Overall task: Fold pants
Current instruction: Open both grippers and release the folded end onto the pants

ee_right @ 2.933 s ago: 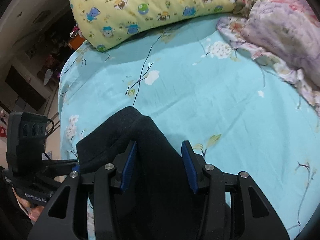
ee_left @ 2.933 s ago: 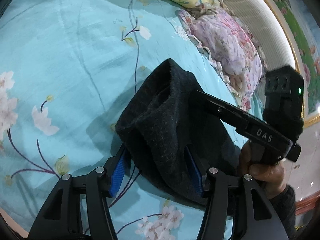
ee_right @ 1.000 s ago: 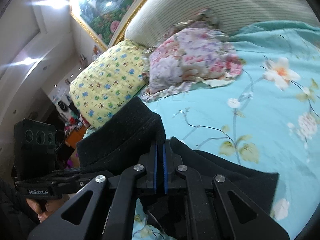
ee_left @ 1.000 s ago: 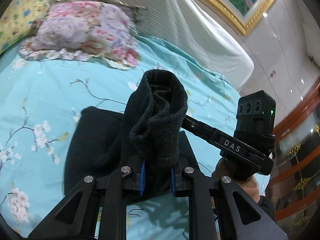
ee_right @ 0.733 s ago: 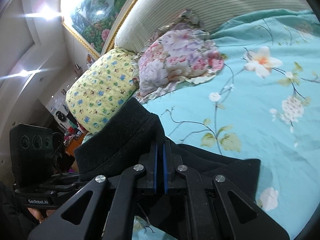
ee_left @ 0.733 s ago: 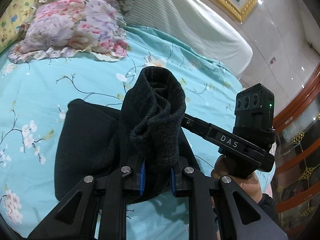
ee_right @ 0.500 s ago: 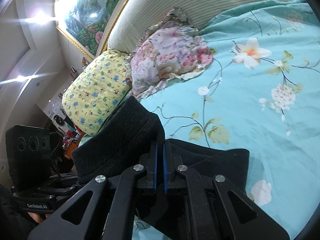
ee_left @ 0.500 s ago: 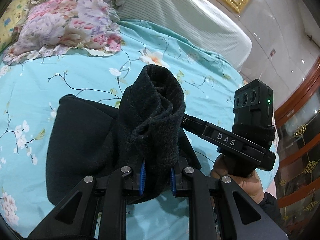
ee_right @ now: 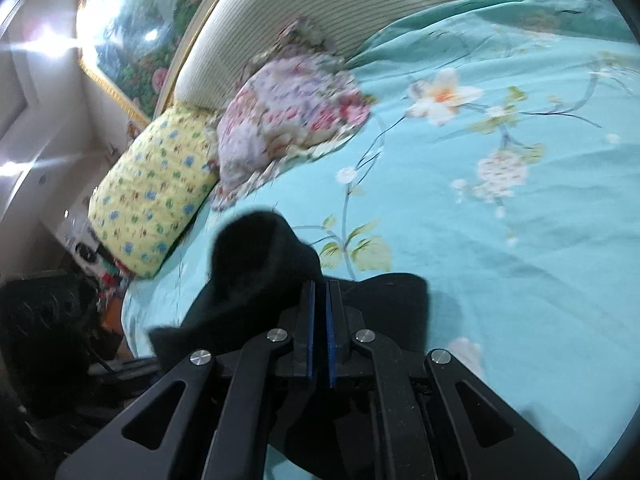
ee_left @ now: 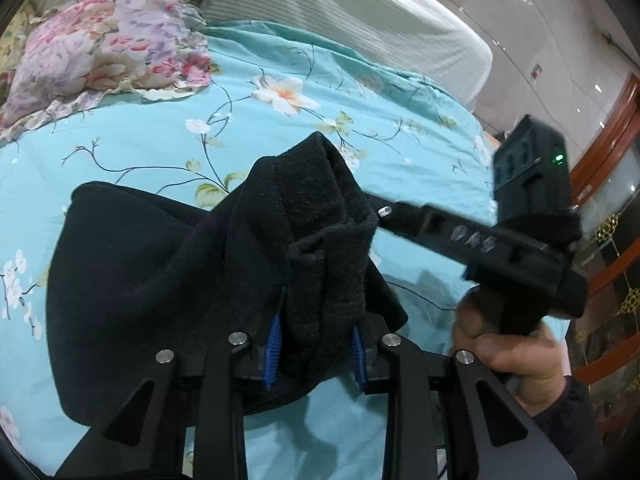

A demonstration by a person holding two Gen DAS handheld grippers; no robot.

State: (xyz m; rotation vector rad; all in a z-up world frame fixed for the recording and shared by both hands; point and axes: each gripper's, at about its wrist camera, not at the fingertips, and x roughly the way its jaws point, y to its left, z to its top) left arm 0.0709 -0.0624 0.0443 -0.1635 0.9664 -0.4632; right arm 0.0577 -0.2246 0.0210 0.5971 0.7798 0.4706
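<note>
The black pants point(ee_left: 160, 272) lie partly folded on the turquoise floral bedsheet point(ee_left: 360, 168). My left gripper point(ee_left: 316, 344) has its jaws a little apart, and a thick bunched edge of the pants point(ee_left: 324, 240) sits between its blue pads. My right gripper point(ee_right: 319, 320) is shut on another part of the pants edge point(ee_right: 260, 264), held just above the sheet. In the left wrist view the right gripper's body point(ee_left: 520, 248) and the hand holding it point(ee_left: 508, 344) are at the right. The right wrist view is blurred.
A floral pink pillow point(ee_left: 104, 52) and a yellow printed pillow point(ee_right: 156, 184) lie at the head of the bed against a striped headboard point(ee_left: 360, 20). The bed's right edge and wooden furniture point(ee_left: 608, 184) are beyond the right gripper.
My left gripper's jaws have opened wider around the bunched cloth. Both grippers have carried the pants edge further across the bed. The cloth has sunk lower.
</note>
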